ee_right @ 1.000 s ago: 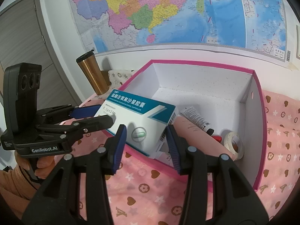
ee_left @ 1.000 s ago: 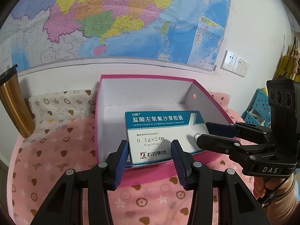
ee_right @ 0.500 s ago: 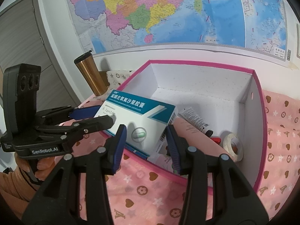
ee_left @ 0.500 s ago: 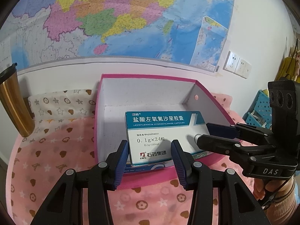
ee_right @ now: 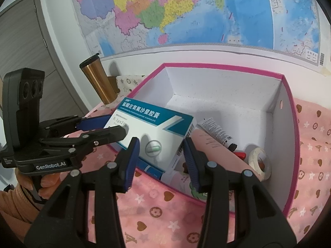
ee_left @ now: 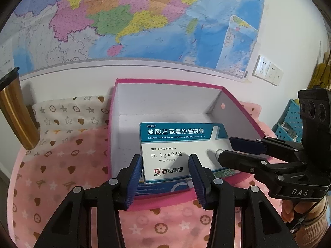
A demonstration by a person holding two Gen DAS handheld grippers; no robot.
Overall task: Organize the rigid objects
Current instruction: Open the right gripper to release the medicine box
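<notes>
Little has changed over the last second: the medicine box [ee_left: 178, 148] sits a shade lower over the near rim of the pink bin [ee_left: 165, 86], both claws as before. Left claw [ee_left: 165, 177] grips the box's near edge between its pads; right claw [ee_right: 161, 161] clamps its end beside the capsule mark (both part-closed, neither shifting). Tubes [ee_right: 215, 130] and a tape roll [ee_right: 260, 163] already lie inside. Judged: the box is in a slow two-handed lowering, release not yet due.
</notes>
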